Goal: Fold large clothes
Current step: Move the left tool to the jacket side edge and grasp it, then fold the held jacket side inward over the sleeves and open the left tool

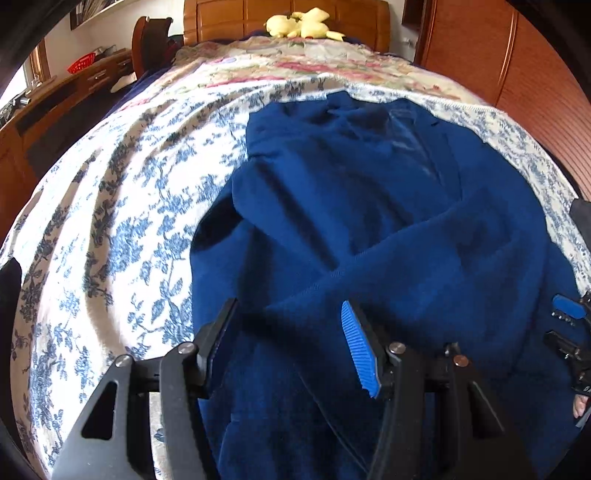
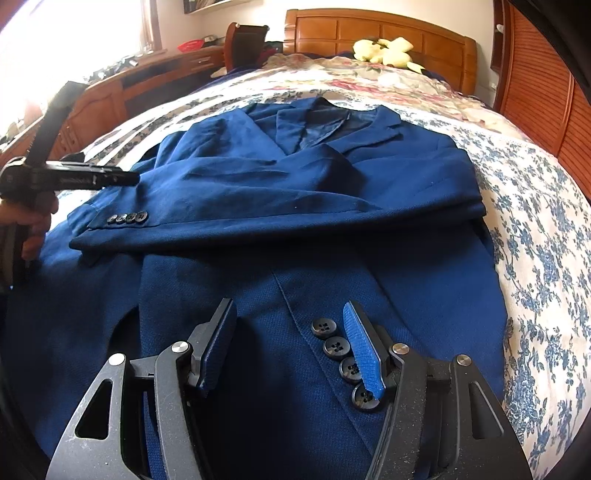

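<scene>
Jacket: the blue jacket [image 2: 295, 192] lies face up on the bed [image 2: 535, 229], collar toward the headboard [image 2: 380, 33], hem at the foot edge nearest the cameras.
Sleeves: one sleeve [image 2: 258, 225] is folded across the chest, its cuff buttons [image 2: 127, 218] toward the bed's left edge; a second cuff with four buttons [image 2: 343, 363] lies over the lower front.
Left tongs: left tongs [image 1: 291, 347] spread, over the lower body of the jacket, nothing between the pads.
Right tongs: right tongs [image 2: 291, 347] spread over the lower front panel beside the near cuff; whether they touch cloth cannot be told.
Step, as I judge it: sleeves are in; the hem probably goes up toward the collar next.
Risk, layers: pinching only the top layer would leave the back panel behind and skew the fold.
Risk, sleeves: lifting the hem unevenly could drag the crossed sleeve off the chest.
Risk, buttons: closing on a button instead of cloth invites a slip.
Risk, bedding: a deep pinch may catch the floral cover [image 1: 110, 221] too.
</scene>
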{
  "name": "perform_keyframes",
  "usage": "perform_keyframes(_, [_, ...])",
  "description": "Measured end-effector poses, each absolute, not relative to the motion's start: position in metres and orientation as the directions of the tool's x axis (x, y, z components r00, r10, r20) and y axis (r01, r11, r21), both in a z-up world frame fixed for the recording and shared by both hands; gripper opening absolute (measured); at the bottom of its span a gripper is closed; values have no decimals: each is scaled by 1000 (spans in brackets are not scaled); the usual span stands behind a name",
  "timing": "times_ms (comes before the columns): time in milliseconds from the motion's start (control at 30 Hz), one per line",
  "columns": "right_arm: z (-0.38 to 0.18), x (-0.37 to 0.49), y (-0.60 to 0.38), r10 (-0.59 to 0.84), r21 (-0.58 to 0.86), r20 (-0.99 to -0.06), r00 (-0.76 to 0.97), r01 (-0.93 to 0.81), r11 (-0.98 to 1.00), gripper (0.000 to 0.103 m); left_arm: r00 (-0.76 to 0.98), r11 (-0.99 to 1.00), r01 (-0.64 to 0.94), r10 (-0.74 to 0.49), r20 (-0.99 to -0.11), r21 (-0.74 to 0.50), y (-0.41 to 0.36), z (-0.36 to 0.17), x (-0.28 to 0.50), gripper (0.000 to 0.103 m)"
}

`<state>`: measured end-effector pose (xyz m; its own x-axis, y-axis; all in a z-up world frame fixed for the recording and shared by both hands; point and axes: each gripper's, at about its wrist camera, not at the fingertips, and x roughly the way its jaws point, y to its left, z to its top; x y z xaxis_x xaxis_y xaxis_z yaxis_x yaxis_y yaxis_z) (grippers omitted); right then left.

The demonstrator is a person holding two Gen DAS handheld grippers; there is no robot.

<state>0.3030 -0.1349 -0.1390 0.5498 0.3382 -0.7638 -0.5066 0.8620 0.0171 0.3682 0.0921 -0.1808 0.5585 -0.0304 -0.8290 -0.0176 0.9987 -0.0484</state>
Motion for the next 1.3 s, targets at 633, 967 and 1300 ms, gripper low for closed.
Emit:
perform_keyframes(633, [-139,303,-134,340,14,-764,549,-512,859,62,716,1000,8,-27,-697,-30,85,-121,322,4])
perform_keyframes(967, [-138,302,-133,328,-1,-765,555,-510,860,62,721,999,13,20,-692,42,79,-103,296,4])
perform_keyframes(1300, [-139,300,-130,313,-21,-761,568,-503,864,62,713,1000,8,5,-701,16,87,-110,282,4])
